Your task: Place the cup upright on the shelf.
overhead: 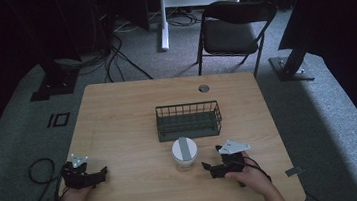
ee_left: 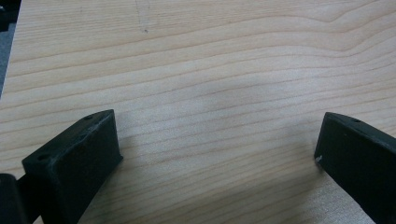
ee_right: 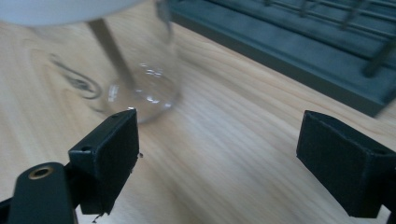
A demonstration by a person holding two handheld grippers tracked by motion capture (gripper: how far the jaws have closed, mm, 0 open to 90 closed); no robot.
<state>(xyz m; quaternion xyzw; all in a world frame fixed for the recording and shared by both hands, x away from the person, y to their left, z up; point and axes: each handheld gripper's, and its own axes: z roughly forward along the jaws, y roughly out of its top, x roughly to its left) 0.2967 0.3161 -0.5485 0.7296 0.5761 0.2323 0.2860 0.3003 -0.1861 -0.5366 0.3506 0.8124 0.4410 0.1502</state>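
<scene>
A clear glass jar (overhead: 184, 154) with a white lid and a grey strip across it stands upright on the wooden table (overhead: 127, 111), just in front of a dark wire basket (overhead: 188, 121). My right gripper (overhead: 212, 158) rests open on the table just right of the jar; the right gripper view has the jar's glass base (ee_right: 140, 88) ahead and to the left of the jaws and the basket's base (ee_right: 299, 51) beyond. My left gripper (overhead: 104, 171) lies open at the table's front left, with bare wood (ee_left: 215, 107) between its jaws.
A round cable hole (overhead: 204, 88) sits near the table's far edge. A black folding chair (overhead: 232, 29) stands beyond the table, with stand bases and cables on the grey carpet. A cable loops on the floor at the left (overhead: 40, 170).
</scene>
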